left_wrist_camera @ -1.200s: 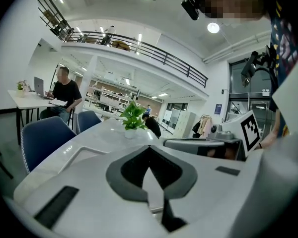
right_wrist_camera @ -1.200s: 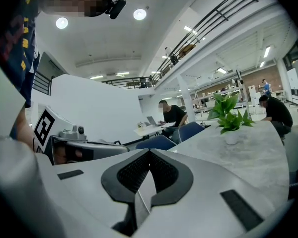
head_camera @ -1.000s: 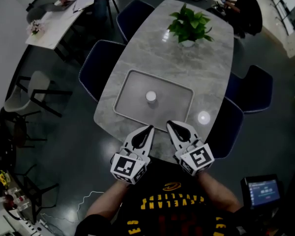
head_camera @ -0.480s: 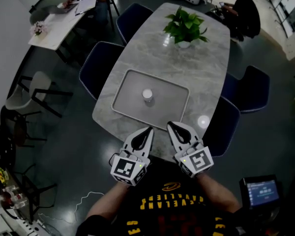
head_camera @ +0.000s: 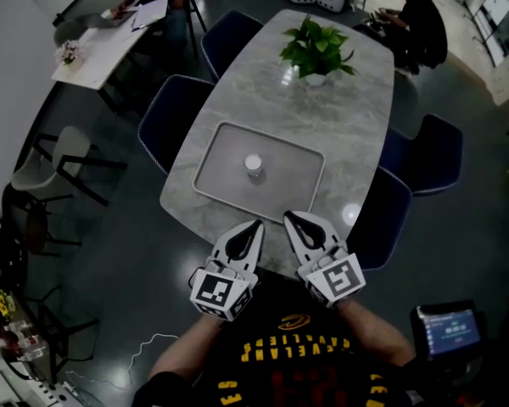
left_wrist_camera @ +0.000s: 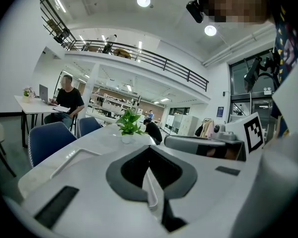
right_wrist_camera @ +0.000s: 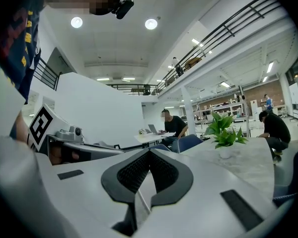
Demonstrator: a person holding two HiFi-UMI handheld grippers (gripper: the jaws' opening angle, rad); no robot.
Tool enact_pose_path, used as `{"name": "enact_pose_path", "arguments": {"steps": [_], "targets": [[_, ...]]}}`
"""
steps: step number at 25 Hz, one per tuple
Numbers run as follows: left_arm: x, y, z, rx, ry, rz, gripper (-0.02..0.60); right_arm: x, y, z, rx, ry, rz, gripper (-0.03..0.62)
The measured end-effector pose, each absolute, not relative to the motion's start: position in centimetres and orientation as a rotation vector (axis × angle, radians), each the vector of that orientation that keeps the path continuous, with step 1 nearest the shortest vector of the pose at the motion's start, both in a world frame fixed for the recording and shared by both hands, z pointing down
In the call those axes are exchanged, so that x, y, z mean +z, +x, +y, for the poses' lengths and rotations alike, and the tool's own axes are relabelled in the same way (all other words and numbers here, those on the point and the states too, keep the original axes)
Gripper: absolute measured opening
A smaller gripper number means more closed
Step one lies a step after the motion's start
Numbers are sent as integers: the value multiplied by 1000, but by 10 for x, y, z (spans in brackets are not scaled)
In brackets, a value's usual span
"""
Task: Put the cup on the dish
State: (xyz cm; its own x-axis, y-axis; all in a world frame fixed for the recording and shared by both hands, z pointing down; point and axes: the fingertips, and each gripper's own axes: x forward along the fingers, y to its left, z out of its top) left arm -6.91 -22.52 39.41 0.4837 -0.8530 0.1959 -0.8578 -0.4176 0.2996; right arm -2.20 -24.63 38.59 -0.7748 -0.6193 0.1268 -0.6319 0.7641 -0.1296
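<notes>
A small white cup (head_camera: 253,164) stands upright in the middle of a grey rectangular tray (head_camera: 212,166) on the marble table (head_camera: 348,134). My left gripper (head_camera: 256,225) and right gripper (head_camera: 288,218) hover side by side over the table's near edge, just short of the tray. Both are shut with nothing between the jaws. In the left gripper view the closed tips (left_wrist_camera: 149,148) point down the table, with the tray's rim (left_wrist_camera: 78,155) at the left. The right gripper (right_wrist_camera: 149,151) is also closed and empty. The cup shows in neither gripper view.
A potted plant (head_camera: 316,47) stands at the table's far end. Blue chairs (head_camera: 165,117) line both sides of the table. People sit at a white desk (head_camera: 102,45) at the far left and beyond the table's far right. A bright glare spot (head_camera: 349,214) lies near the right edge.
The head view has shifted slightly, so the table sits a little higher in the frame. Cup and tray have not moved on the table. Both grippers stay shut, nearly still.
</notes>
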Motion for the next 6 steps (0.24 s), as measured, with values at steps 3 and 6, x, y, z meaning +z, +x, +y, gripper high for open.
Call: {"name": "enact_pose_path", "arguments": {"steps": [3,6], "targets": [[392,-68,-223,19,2390,-1438,0,383,-20,-243,249,1029,-2884,6],[392,-68,-218,26,2397,-1441,0,382,-17,-238,245,1038,-2886,6]]}}
